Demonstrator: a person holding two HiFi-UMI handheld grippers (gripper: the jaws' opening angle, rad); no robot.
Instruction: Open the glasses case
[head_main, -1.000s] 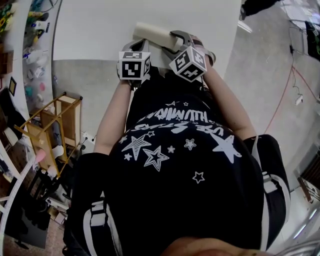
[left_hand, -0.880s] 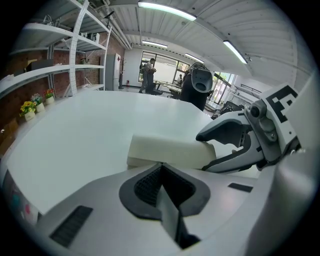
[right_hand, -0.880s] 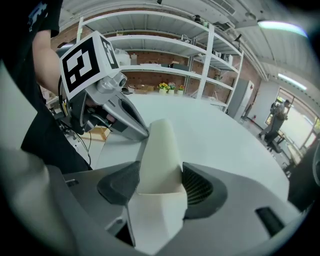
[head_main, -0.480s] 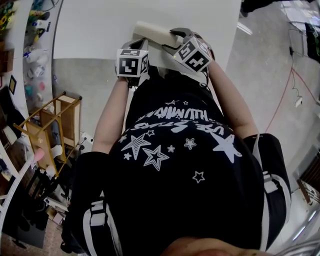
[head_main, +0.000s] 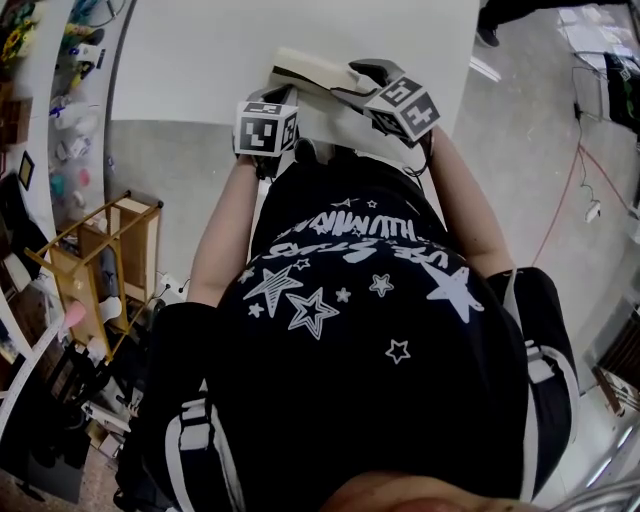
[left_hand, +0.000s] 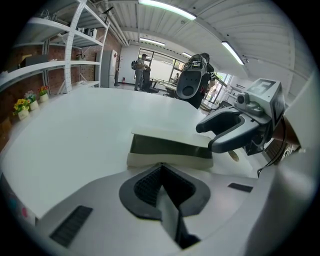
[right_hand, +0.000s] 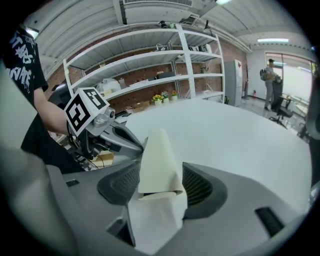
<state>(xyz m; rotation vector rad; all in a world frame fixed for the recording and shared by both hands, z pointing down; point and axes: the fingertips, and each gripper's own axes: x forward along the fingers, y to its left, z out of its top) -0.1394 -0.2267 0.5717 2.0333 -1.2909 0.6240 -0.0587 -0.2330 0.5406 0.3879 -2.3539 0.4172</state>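
A cream glasses case (head_main: 308, 68) lies on the white table (head_main: 190, 60) near its front edge. In the left gripper view the glasses case (left_hand: 167, 150) gapes a little, with a dark slit between lid and base. My left gripper (left_hand: 160, 167) is shut, its tip against the case's near side. My right gripper (right_hand: 160, 182) is shut on one end of the glasses case (right_hand: 156, 155), which stands between its ribbed pads (right_hand: 197, 185). From the left gripper view, the right gripper (left_hand: 214, 137) clamps the case's right end. Overhead, the left gripper (head_main: 283, 93) and the right gripper (head_main: 350, 82) flank the case.
The person's dark starred shirt (head_main: 350, 330) fills the lower head view. A wooden rack (head_main: 110, 240) stands on the floor at the left. White shelves (right_hand: 150, 65) run behind the table. People (left_hand: 141, 70) stand far off across the room.
The right gripper has rolled, and its marker cube has swung up and to the right. The left gripper has kept still at the case.
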